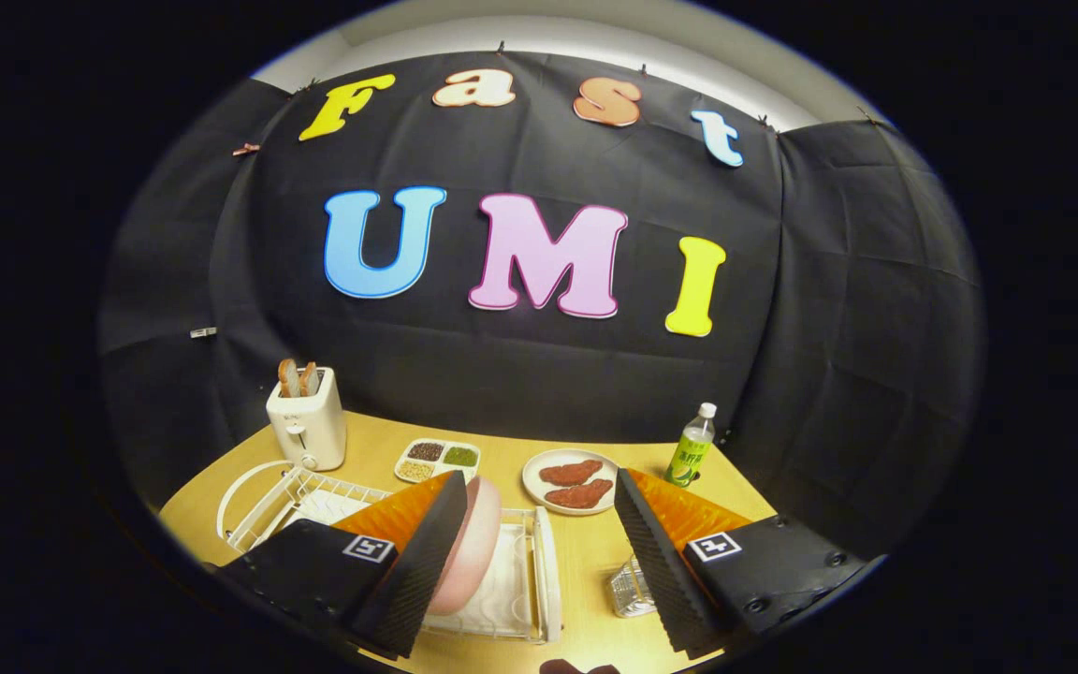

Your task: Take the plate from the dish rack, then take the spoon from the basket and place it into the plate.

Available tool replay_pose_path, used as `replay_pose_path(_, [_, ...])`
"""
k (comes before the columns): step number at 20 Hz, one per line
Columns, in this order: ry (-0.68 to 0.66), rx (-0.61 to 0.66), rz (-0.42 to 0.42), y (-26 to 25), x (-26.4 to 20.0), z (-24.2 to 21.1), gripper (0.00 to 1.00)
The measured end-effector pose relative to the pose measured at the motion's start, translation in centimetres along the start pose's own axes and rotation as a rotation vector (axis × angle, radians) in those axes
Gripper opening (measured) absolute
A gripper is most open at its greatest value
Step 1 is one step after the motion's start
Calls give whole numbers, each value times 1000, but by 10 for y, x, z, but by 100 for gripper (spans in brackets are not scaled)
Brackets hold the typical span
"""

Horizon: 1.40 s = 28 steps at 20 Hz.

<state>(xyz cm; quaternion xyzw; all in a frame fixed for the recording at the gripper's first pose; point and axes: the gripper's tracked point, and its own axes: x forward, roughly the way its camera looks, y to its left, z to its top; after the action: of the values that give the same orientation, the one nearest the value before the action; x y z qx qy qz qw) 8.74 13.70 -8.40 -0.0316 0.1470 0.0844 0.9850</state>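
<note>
**Approaching the plate in the rack**

Hovering low over the table, the gripper (pixel 534 552) is holding its fingers wide apart, gripping nothing. The pink plate (pixel 472 548) is standing on edge in the white dish rack (pixel 539 571), lower centre, just beside the left finger. First step likely: next, straddling its rim. The basket (pixel 631 588) is sitting lower right.

Gripper-mounted fisheye, looking forward and slightly down

It rides just behind the open gripper (pixel 531 562), close above the dish rack (pixel 539 571), facing across the wooden table (pixel 586 562) toward the booth's black cloth wall.
</note>
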Motion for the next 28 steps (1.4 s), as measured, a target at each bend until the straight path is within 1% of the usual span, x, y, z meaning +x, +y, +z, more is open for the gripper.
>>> replay_pose_path(3, [76,9,-6,12,22,-17,98])
replay_pose_path(10, [255,18,-51,24,61,-64,98])
replay_pose_path(12, [296,15,-65,25,71,-77,93])
replay_pose_path(14, [344,31,-75,27,76,-88,85])
replay_pose_path(17, [392,94,-96,29,79,-96,62])
replay_pose_path(18, [411,127,-102,31,79,-100,57])
replay_pose_path(19, [435,159,-112,33,77,-106,48])
replay_pose_path(20, [456,193,-121,34,77,-112,46])
replay_pose_path(21, [480,235,-117,41,75,-118,47])
replay_pose_path(22, [504,251,-124,43,73,-123,47])
replay_pose_path(23, [515,268,-116,47,70,-125,40])
replay_pose_path(24, [522,264,-107,51,73,-127,36])
replay_pose_path(26, [521,234,-90,53,71,-125,36])
replay_pose_path(28, [520,228,-94,52,72,-126,36])
